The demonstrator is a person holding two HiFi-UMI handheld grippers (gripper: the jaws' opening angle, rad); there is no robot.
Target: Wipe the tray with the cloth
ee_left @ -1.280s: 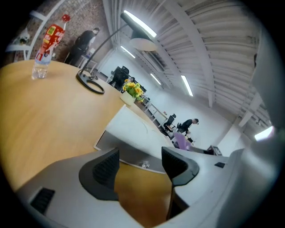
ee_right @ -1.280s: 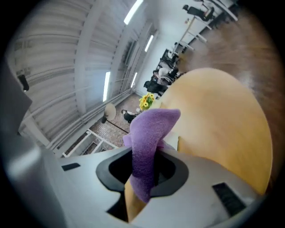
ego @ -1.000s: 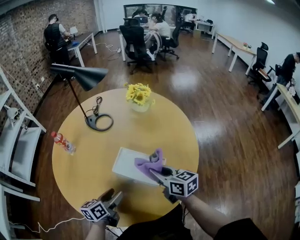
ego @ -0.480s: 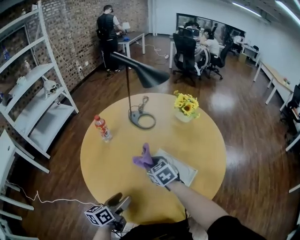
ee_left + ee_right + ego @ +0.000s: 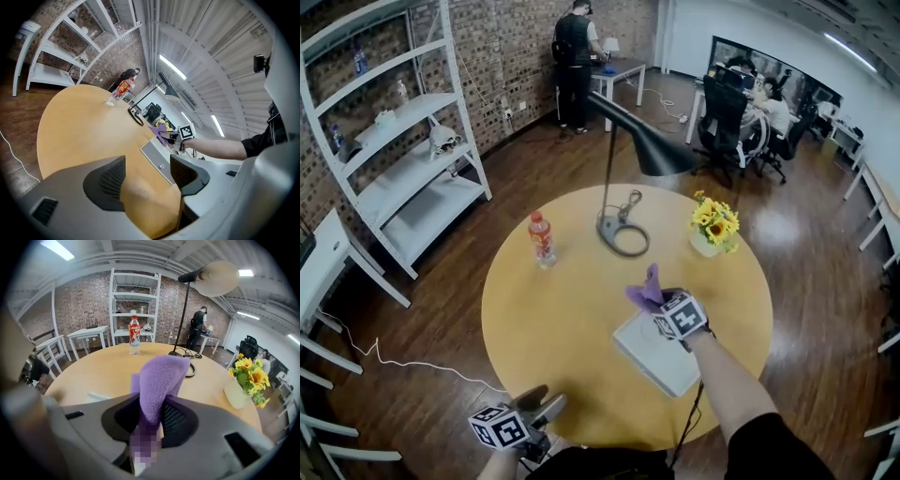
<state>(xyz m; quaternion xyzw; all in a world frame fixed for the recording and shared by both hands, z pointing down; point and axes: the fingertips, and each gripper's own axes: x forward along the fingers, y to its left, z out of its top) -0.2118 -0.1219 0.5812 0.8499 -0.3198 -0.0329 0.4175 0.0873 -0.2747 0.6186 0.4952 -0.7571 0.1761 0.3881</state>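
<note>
A white tray (image 5: 664, 364) lies on the round wooden table (image 5: 553, 319), right of the middle. My right gripper (image 5: 654, 300) hovers at the tray's far corner, shut on a purple cloth (image 5: 646, 289) that sticks up past its jaws. The right gripper view shows the cloth (image 5: 161, 378) pinched between the black pads of my right gripper (image 5: 150, 420). My left gripper (image 5: 540, 407) hangs at the near table edge, open and empty. In the left gripper view my left gripper (image 5: 145, 173) points across the table at the tray (image 5: 157, 157) and the cloth (image 5: 161, 132).
A black desk lamp (image 5: 623, 234) stands behind the tray, with a red-labelled bottle (image 5: 542, 239) to its left and a pot of sunflowers (image 5: 712, 225) to its right. White shelves (image 5: 403, 150) line the brick wall. People work at desks far behind.
My right gripper has carried the cloth from over the tray's middle to its far corner. The head view has swung round. My left gripper stays at the near table edge.
</note>
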